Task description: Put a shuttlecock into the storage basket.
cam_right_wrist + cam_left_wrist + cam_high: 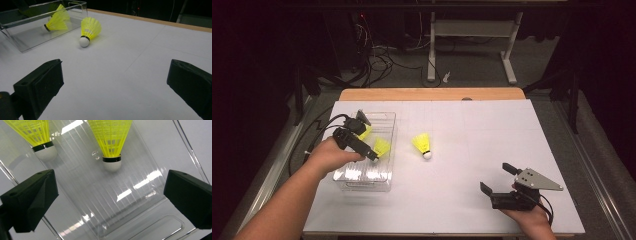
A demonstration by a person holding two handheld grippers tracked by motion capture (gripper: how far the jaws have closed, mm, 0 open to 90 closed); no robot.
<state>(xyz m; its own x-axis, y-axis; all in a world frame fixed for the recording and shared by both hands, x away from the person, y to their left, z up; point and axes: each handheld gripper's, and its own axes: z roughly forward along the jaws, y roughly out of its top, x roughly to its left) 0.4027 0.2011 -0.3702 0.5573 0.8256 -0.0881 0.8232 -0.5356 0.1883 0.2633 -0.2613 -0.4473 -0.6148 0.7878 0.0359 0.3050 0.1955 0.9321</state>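
High view puts your left hand-held gripper point(373, 155) over the clear bin point(388, 131), jaws spread and empty above 2 shuttlecocks point(112, 147) lying inside. Your right hand-held gripper point(496, 179), also spread, waits near the desk's point(492, 135) front edge. Judging by this, 1 shuttlecock point(423, 144) remains just beside the bin; reach it, pinch lightly, carry it over.

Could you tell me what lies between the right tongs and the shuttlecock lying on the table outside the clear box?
Nothing: the right gripper view shows bare white table between the right tongs and the shuttlecock.
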